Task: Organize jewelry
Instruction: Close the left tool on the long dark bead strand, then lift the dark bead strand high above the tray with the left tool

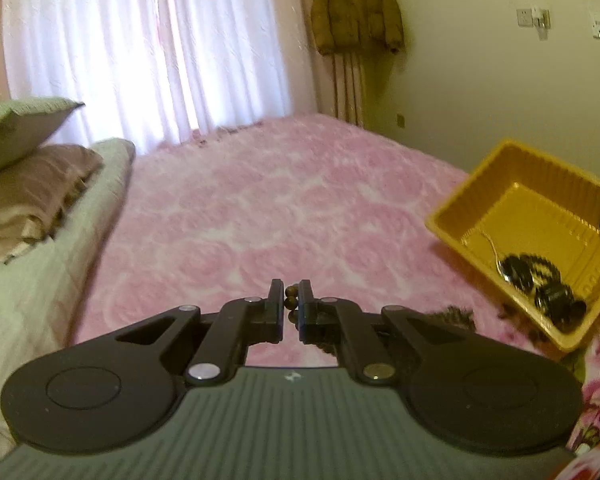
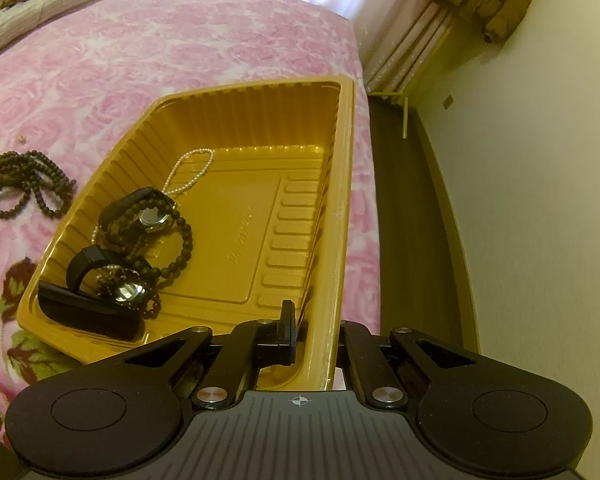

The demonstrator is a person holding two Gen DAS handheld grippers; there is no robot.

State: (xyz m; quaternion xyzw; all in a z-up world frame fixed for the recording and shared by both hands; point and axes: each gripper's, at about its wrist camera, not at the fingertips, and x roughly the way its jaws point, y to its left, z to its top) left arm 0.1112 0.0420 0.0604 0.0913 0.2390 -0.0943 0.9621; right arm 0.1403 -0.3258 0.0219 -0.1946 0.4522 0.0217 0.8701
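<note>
My left gripper (image 1: 291, 304) is shut on a strand of brown beads (image 1: 290, 302), held above the pink blanket; a dark clump of beads (image 1: 454, 316) shows behind its right finger. The yellow tray (image 1: 460, 204) stands to the right, tilted, with dark jewelry (image 1: 540, 280) in its low corner. My right gripper (image 2: 316, 328) is shut on the tray's near wall (image 2: 320, 344), one finger inside and the other hidden outside. The tray (image 2: 260, 84) holds two watches (image 2: 152, 216) (image 2: 128, 290), a black bead bracelet (image 2: 182, 248) and a pearl strand (image 2: 192, 168). A brown bead necklace (image 2: 24, 184) lies on the blanket left of it.
The pink flowered blanket (image 1: 280, 208) covers the bed. Pillows (image 1: 32, 184) and a folded cover are stacked at the left. White curtains (image 1: 160, 40) hang behind, and a brown jacket (image 1: 356, 4) hangs on the wall. The bed's edge and dark floor (image 2: 412, 220) run right of the tray.
</note>
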